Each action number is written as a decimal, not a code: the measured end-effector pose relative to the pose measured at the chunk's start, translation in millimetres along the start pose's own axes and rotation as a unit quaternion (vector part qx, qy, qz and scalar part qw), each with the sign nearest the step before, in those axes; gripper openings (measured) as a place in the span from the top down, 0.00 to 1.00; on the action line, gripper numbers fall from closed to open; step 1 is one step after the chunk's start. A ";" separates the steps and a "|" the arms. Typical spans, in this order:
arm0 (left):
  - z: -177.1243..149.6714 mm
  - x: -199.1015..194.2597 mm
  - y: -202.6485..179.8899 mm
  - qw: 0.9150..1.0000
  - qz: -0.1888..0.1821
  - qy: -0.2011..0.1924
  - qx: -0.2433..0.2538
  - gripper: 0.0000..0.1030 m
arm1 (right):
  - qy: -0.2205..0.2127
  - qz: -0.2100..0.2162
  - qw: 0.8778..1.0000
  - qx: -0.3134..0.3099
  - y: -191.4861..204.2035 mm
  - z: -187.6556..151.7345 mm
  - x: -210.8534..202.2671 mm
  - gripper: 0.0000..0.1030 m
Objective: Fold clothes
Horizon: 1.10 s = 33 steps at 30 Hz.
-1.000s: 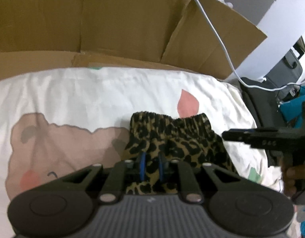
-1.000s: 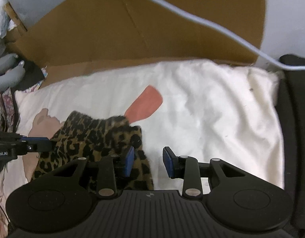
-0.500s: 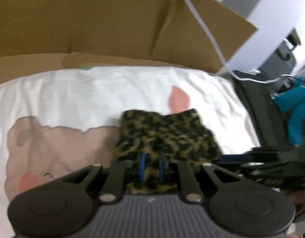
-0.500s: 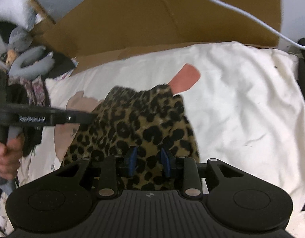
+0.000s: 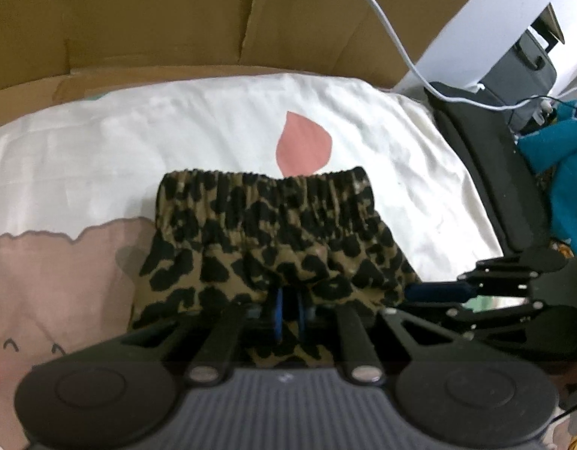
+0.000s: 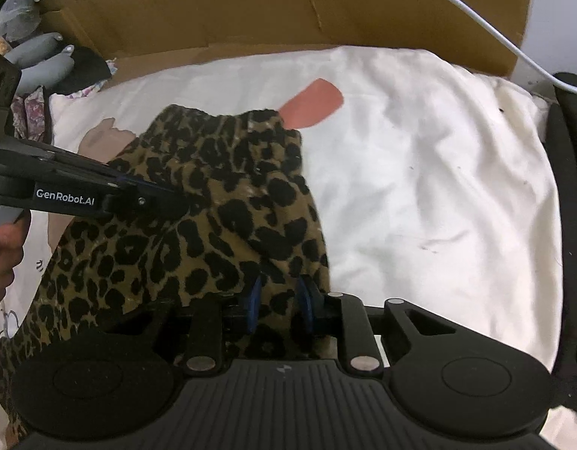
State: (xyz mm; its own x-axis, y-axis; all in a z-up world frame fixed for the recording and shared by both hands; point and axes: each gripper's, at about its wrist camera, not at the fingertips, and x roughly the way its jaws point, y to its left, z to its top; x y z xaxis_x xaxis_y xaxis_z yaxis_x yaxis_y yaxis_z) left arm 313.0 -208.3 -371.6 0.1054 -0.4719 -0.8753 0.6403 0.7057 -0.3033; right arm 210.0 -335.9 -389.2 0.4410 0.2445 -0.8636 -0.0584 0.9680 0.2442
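Leopard-print shorts (image 5: 266, 240) with a gathered elastic waistband lie on a white sheet (image 5: 176, 135) printed with a pink bear. My left gripper (image 5: 289, 313) is shut on the near hem of the shorts. In the right wrist view the shorts (image 6: 221, 202) are lifted and draped, and my right gripper (image 6: 279, 302) is shut on their near right edge. The left gripper (image 6: 149, 193) comes in from the left there, pinching the cloth, with a hand (image 6: 3, 255) behind it. The right gripper (image 5: 434, 292) shows at the right of the left wrist view.
Flattened brown cardboard (image 5: 157, 18) stands behind the bed. A white cable (image 5: 400, 48) hangs across it. A black chair (image 5: 487, 172) and blue cloth (image 5: 562, 172) are to the right. Grey soft toys (image 6: 29, 56) lie at the far left.
The right gripper moved left over the shorts and shut on their edge; it was open beside them a second ago. The shorts have been lifted and pulled nearer.
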 end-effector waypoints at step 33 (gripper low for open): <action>-60.0 -174.5 77.4 0.994 0.099 0.001 -0.044 0.47 | 0.010 0.050 0.993 0.105 -12.9 -90.4 -116.7 0.56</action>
State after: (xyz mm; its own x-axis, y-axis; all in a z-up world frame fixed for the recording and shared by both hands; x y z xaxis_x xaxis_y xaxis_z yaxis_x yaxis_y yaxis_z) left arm 298.5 -39.6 -265.0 0.2215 -0.3178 -0.9219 0.5388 0.8279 -0.1559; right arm 78.4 -371.7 -331.4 0.4247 0.3417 -0.8384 0.0878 0.9061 0.4138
